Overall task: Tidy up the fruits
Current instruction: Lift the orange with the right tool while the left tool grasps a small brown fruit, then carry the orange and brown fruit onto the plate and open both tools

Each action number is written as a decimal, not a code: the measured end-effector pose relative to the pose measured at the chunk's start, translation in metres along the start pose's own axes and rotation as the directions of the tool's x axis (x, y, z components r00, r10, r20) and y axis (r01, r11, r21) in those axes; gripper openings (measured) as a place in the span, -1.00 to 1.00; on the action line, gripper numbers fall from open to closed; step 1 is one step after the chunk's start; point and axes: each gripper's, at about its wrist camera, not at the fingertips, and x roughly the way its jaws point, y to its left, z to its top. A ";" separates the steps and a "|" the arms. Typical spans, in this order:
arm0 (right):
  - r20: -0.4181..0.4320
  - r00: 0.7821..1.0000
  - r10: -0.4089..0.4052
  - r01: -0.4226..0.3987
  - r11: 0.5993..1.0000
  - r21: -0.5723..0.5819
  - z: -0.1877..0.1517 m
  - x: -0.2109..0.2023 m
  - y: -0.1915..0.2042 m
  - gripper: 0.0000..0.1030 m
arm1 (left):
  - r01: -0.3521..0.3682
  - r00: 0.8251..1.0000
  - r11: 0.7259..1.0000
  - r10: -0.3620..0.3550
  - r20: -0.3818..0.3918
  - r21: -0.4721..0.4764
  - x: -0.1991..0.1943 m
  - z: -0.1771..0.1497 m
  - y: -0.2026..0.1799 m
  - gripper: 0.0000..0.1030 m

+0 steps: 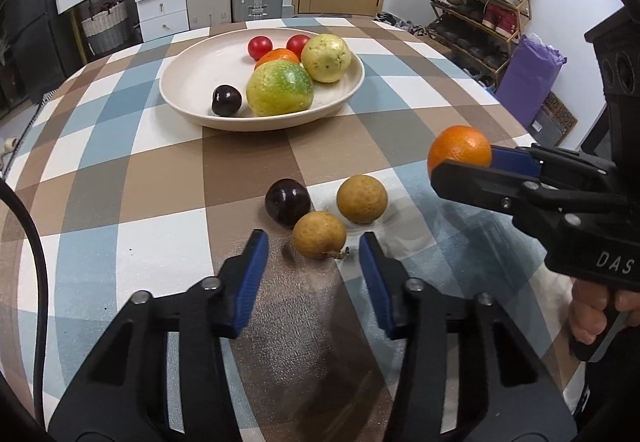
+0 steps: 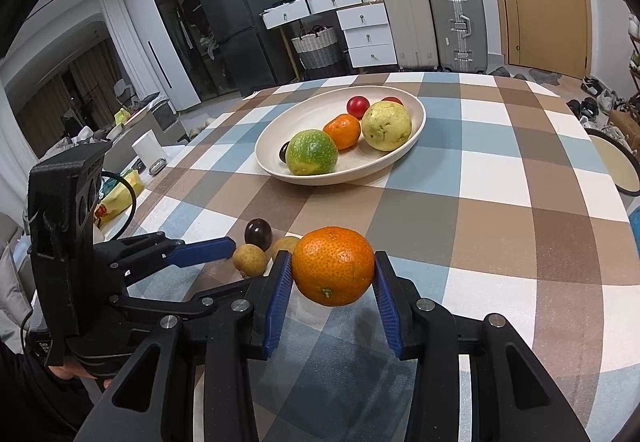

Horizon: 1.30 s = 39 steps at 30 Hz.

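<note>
Above checked cloth: right gripper (image 2: 333,274) jaws pinch dimpled round orange (image 2: 333,265); left gripper (image 1: 314,248) jaws wide, flanking rough tan longan (image 1: 319,234).

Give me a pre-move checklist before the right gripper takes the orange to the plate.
1. Right gripper shut on orange: ok.
2. Orange lifted off the tablecloth: ok.
3. Free spot on plate: ok, its left side is bare.
4. Left gripper off the path: ok, open over brown fruit.
5. Grip firmness: cannot tell.
</note>
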 end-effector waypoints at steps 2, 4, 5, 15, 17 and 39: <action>0.001 1.000 0.000 0.000 1.000 0.001 0.000 -0.001 0.000 -0.20 | 0.017 1.000 1.000 -0.017 0.000 -0.014 0.000 0.000 0.003 -0.39; 0.000 1.000 0.000 0.000 1.000 0.002 0.000 -0.001 0.000 -0.20 | 0.029 1.000 0.999 -0.029 0.002 -0.016 -0.001 0.000 0.004 -0.51; 0.000 1.000 -0.001 0.001 1.000 0.002 0.000 -0.001 0.000 -0.20 | 0.040 0.999 0.999 -0.040 0.002 -0.018 -0.001 0.000 0.004 -0.52; -0.001 1.000 -0.004 0.004 1.000 0.001 0.000 0.000 0.000 -0.20 | 0.057 0.998 0.998 -0.056 0.041 -0.025 -0.013 -0.002 0.010 -0.53; 0.001 1.000 -0.003 0.003 1.000 0.000 0.000 -0.001 0.000 -0.20 | 0.065 0.996 0.998 -0.063 0.059 -0.023 -0.018 -0.002 0.012 -0.53; 0.067 0.998 -0.018 0.020 0.999 -0.036 0.031 0.002 0.006 -0.20 | 0.038 0.979 0.999 -0.041 0.201 0.017 -0.047 0.042 0.031 -0.53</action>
